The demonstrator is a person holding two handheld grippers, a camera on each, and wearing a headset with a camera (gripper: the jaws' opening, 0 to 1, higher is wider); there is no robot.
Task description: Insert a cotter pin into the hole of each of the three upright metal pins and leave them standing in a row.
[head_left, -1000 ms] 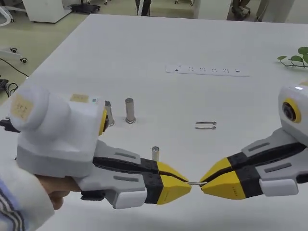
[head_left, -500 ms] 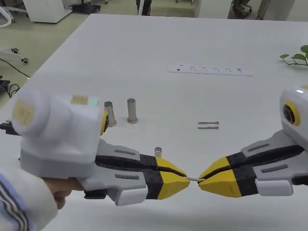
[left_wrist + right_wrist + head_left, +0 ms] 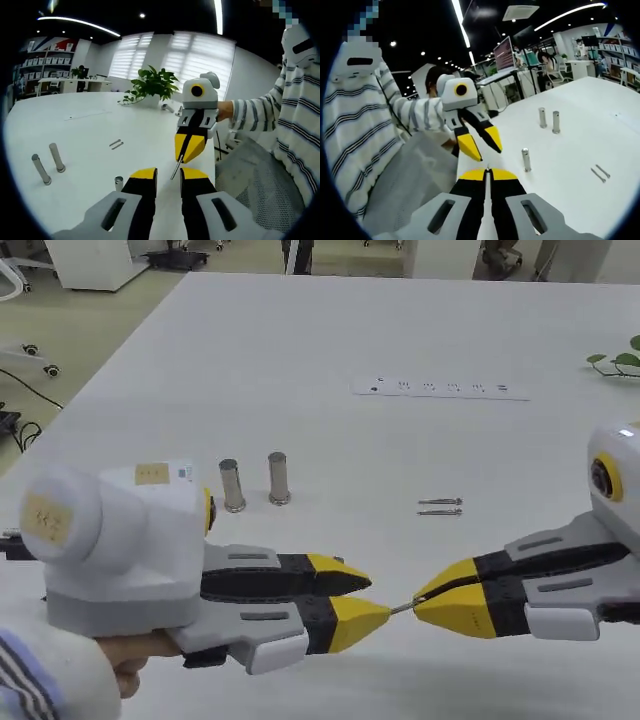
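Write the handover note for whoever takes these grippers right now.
Right gripper: shut on a cotter pin, held off the table.
Left gripper: jaws open, empty, at that pin's free end.
Far-left metal pin and far-right metal pin stand side by side; near metal pin stands apart.
Two spare cotter pins lie on the table.
Done: nothing inserted. Left: all three insertions, then the row.

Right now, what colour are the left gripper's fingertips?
Yellow fingertips, black behind them; the head view shows it best.
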